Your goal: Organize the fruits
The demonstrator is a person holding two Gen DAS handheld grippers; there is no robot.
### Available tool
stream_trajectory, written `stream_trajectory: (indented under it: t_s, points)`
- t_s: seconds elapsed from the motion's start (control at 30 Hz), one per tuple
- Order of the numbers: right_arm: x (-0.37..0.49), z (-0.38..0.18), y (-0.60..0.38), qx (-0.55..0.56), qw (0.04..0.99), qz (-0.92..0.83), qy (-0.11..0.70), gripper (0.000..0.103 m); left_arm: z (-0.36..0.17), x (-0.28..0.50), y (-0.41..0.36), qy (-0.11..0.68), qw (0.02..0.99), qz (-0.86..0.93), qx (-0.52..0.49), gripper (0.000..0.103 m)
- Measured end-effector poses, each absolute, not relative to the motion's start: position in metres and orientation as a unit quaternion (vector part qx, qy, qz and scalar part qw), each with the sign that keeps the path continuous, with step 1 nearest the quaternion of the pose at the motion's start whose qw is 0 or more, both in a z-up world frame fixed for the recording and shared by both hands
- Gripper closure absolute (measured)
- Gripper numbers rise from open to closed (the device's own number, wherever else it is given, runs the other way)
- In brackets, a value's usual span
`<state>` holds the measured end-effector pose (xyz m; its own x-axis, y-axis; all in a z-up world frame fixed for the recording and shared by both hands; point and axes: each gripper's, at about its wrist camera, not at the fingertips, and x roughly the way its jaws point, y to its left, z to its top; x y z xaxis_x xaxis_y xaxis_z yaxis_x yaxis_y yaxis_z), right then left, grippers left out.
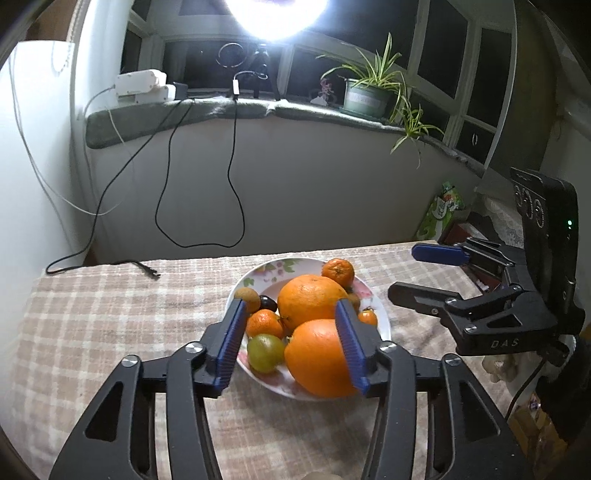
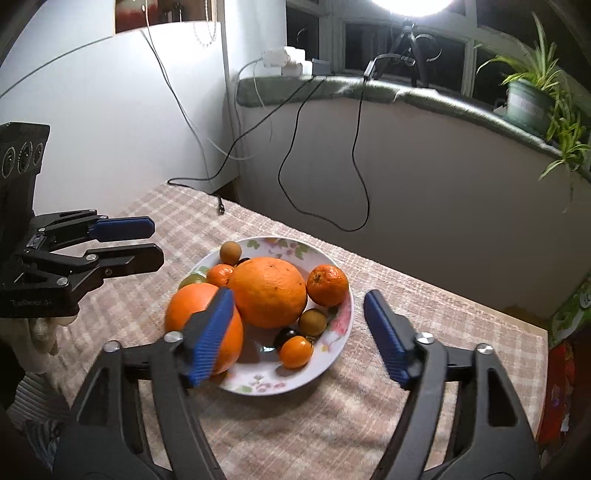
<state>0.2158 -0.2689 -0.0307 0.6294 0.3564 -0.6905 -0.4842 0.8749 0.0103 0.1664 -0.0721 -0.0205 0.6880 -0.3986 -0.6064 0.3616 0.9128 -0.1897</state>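
**Blue pads spread over the fruit plate**

Blue-padded, my left gripper [image 1: 291, 345] and right gripper [image 2: 299, 338] both hang spread wide, gripping nothing. "DAS" marks the right gripper's body. Oranges [image 1: 312, 301] and small fruits sit piled on the floral plate [image 2: 328, 345].

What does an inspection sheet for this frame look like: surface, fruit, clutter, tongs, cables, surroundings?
Surface: checked cloth covers the table.
Job's things: floral plate holds two large oranges, one behind the other, mandarins, a green fruit and small brown and dark fruits.
Clutter: green package at the table's far edge.
Tongs: left tongs and right tongs both open, holding nothing, above the plate's near side.
Cables: black cable ends on the cloth; others hang from the sill.
Surroundings: potted plant, bright lamp, dark windows.
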Motion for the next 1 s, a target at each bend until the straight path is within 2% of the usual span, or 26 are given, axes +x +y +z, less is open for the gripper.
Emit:
stream_trajectory:
  t_s: [0.13,0.2,0.3,1.0]
  points:
    - [0.199,-0.022,-0.273,-0.087,0.908,0.215,0.348,0.026,-0.017,0.153,-0.068,0.332,0.922,-0.196,-0.030,0.042]
    - [0.190,-0.019,-0.277,-0.080,0.914,0.204,0.341,0.012,-0.015,0.149,-0.067,0.329,0.924,-0.190,-0.029,0.040]
    - [0.177,-0.015,-0.284,-0.069,0.926,0.178,0.325,0.006,-0.014,0.140,-0.067,0.324,0.928,-0.180,-0.024,0.034]
    - [0.138,-0.013,-0.305,-0.047,0.938,0.127,0.320,0.005,-0.012,0.111,-0.060,0.319,0.936,-0.145,-0.025,0.033]
